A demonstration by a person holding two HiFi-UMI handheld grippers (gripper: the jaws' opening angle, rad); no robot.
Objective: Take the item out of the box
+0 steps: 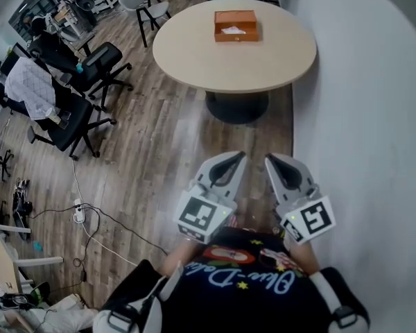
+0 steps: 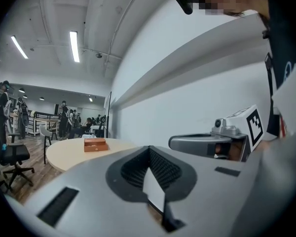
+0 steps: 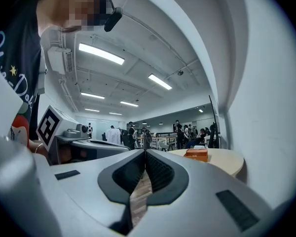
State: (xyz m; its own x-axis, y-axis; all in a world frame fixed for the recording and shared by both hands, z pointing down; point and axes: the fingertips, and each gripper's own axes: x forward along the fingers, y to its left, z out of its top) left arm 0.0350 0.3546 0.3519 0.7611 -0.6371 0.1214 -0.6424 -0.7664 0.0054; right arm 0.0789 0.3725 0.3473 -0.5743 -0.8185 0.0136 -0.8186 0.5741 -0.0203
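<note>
Two hand-held tools hover side by side near the person's dark shirt (image 1: 249,286), well short of the round table (image 1: 194,61). The left gripper (image 1: 237,156) and the right gripper (image 1: 271,159) each have their jaws pressed together at the tips, with nothing between them. The orange-brown box (image 1: 236,26) sits on the far part of the tabletop, a white item (image 1: 233,30) lying inside it. Black office chairs (image 1: 90,71) stand on the wood floor (image 1: 159,144) left of the table.

Held side by side close to the torso (image 1: 256,269), pointing forward: left gripper (image 1: 234,157) and right gripper (image 1: 272,159), each closed and empty.
</note>
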